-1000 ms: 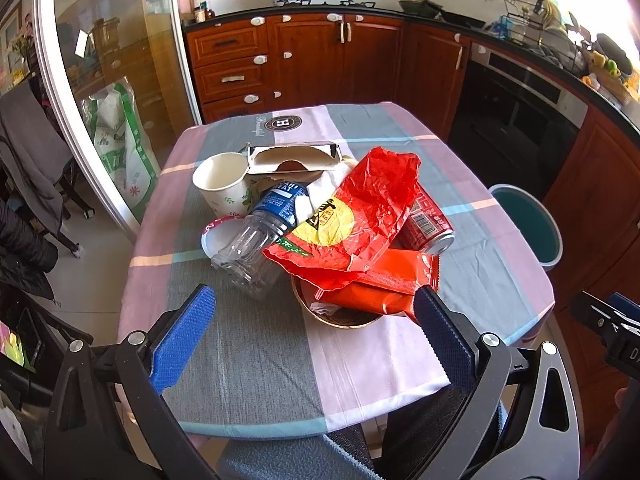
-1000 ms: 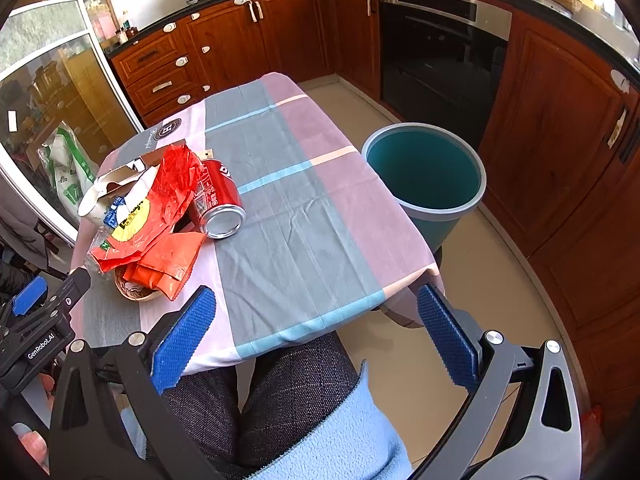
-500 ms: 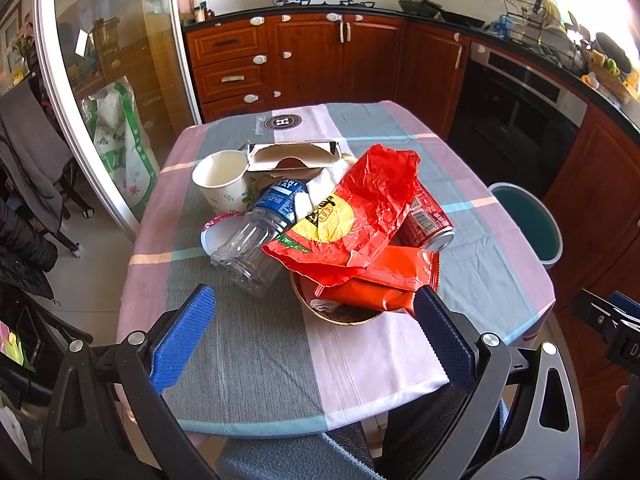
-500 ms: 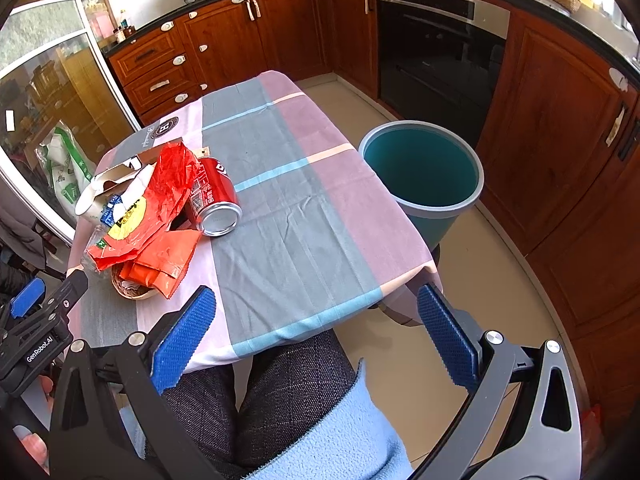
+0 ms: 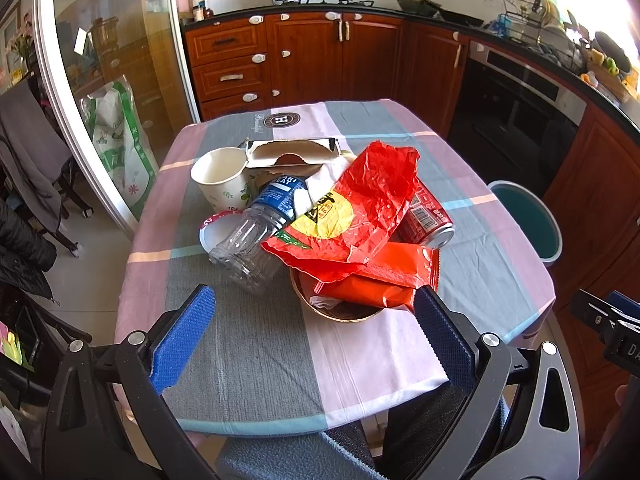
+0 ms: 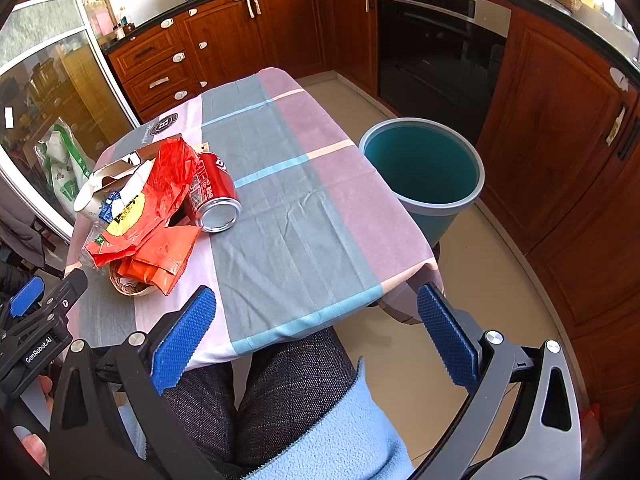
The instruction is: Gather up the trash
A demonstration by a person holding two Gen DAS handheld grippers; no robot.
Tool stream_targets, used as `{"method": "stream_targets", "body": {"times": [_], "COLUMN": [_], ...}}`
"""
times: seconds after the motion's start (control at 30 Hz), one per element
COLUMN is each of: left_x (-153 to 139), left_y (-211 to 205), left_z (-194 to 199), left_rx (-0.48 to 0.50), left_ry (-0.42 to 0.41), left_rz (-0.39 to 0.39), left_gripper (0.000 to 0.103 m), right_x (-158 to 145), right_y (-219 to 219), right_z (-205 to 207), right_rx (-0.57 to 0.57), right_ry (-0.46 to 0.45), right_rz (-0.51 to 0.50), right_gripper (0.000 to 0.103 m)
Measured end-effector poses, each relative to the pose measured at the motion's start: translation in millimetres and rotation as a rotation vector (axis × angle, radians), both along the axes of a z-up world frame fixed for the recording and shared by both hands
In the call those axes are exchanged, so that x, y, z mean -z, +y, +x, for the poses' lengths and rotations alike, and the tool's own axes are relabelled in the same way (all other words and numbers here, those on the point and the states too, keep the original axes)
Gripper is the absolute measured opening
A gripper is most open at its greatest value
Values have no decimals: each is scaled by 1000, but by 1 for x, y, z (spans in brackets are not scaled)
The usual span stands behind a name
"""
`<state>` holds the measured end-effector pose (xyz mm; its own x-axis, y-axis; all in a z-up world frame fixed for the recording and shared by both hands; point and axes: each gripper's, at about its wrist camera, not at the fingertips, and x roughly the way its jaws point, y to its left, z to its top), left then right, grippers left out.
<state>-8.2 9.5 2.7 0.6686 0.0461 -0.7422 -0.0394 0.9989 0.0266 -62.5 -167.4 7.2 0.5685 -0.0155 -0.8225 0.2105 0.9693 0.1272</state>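
Note:
A pile of trash lies on the table: a red crinkled bag (image 5: 356, 208), an orange wrapper (image 5: 380, 280) over a brown bowl (image 5: 340, 312), a red can (image 5: 426, 214) on its side, a clear plastic bottle (image 5: 256, 236), a paper cup (image 5: 218, 176) and a torn carton (image 5: 292, 150). The pile also shows in the right wrist view, with the can (image 6: 214, 192) at its right. My left gripper (image 5: 312, 336) is open and empty, just before the bowl. My right gripper (image 6: 316, 340) is open and empty over the table's near edge. A teal bin (image 6: 424, 172) stands on the floor right of the table.
The table wears a striped cloth (image 6: 296, 208). Wooden cabinets (image 6: 560, 152) and an oven (image 6: 436, 40) curve around the right. A glass door (image 5: 100, 92) and a chair with coats (image 5: 28, 168) stand at the left. My lap (image 6: 280, 400) is under the right gripper.
Both grippers have crept slightly forward toward the table; the pile sits a little lower and nearer in the left view. Nothing was taken hold of.

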Motion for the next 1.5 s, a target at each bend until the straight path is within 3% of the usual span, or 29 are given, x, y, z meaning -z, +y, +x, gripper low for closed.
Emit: {"method": "stream_targets", "body": {"times": [0.73, 0.93, 1.07, 1.3, 1.5], "left_x": [12, 13, 27, 34, 43], "left_y": [6, 20, 34, 41, 10], "left_z": [5, 11, 21, 45, 65], "left_rx": [5, 13, 70, 205, 329], "left_ry": [33, 18, 44, 58, 64], "left_rz": [-32, -6, 23, -43, 82], "left_gripper": [99, 99, 99, 99, 99], "right_x": [4, 5, 7, 19, 29], "right_y": [13, 23, 36, 68, 70], "right_z": [5, 11, 23, 55, 68], "right_rx": [-26, -68, -126, -229, -233], "right_ry": [12, -7, -12, 26, 52], "right_rz": [-28, -44, -32, 28, 41], "right_gripper": [97, 97, 97, 97, 97]}}
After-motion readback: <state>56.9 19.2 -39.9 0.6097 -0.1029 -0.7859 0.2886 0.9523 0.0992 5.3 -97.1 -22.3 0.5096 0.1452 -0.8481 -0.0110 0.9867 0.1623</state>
